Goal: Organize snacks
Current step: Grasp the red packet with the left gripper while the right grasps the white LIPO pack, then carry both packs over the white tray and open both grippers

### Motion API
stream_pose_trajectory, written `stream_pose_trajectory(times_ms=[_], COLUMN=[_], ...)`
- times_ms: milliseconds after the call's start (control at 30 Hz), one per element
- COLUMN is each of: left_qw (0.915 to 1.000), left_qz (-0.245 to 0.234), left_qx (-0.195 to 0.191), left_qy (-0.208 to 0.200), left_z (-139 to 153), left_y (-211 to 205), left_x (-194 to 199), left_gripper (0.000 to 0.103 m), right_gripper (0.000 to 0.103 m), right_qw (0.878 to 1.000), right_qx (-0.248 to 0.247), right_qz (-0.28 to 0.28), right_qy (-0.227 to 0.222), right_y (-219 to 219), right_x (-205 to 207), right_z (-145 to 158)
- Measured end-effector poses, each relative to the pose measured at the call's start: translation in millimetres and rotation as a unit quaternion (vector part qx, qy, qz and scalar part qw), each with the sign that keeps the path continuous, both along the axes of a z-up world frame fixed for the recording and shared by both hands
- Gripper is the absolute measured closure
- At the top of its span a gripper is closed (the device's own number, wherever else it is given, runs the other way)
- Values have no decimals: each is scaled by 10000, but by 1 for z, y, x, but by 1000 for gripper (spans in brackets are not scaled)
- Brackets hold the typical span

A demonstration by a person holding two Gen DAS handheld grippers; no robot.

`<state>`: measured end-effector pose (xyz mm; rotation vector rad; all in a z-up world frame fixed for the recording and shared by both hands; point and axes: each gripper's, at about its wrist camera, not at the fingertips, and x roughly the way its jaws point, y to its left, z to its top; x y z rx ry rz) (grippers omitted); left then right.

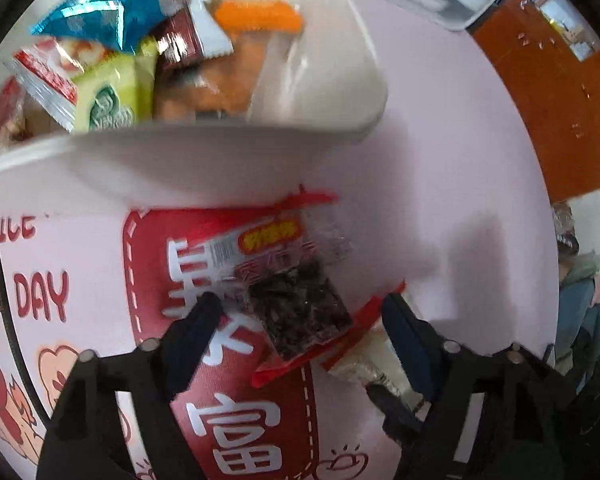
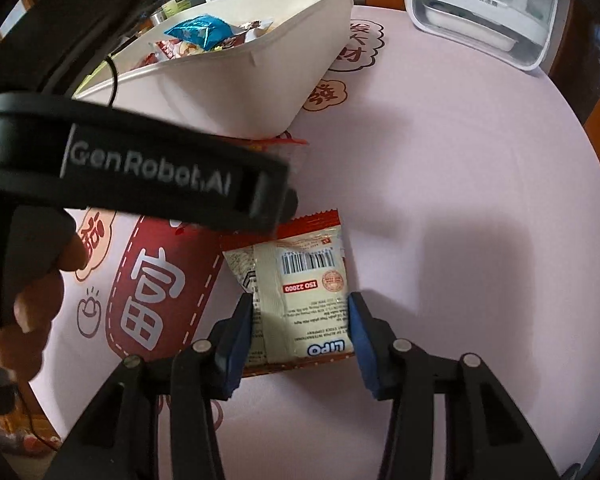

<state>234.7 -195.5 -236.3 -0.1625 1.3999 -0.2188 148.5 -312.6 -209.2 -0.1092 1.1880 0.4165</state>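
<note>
Pick-up step: the right claw (image 2: 300, 320) stands apart, straddling the Lipo biscuit packet (image 2: 296, 292) on the desk (image 2: 460, 208); the left claw (image 1: 300, 316), also apart, brackets a dark-filled sachet (image 1: 296, 304) — white bin (image 2: 236, 92) beyond both. Next: close, lift, drop in.

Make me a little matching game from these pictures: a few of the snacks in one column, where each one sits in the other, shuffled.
Things:
1. blue packet
2. Lipo packet
3. dark-filled clear packet

Places:
A. between the open right gripper fingers, on the table
B. in front of the open left gripper, near the bin's base
C. inside the white bin

Pairs: 1-C, 2-A, 3-B
</note>
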Motion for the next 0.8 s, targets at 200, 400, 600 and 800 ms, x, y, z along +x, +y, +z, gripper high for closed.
stream_pose_trajectory(times_ms=[200,400,600,800], left_qw=[9998,9995,9987,9960], left_qz=[42,-1,-82,-82], left_qx=[-16,-62,51,184], left_qy=[-171,-314,-500,-869], left_z=[12,21,30,66], left_y=[8,30,50,76], left_x=[-5,-14,-39,-61], left_gripper=[51,63,63,63], right_gripper=[56,57,57,57], right_qw=[9996,9994,9986,9973], right_qx=[186,180,288,529], right_qz=[-133,-210,-310,-304], right_qy=[148,199,325,417], right_y=[-9,-12,-11,-3], right_x=[1,0,2,-9], right_z=[1,1,-1,8])
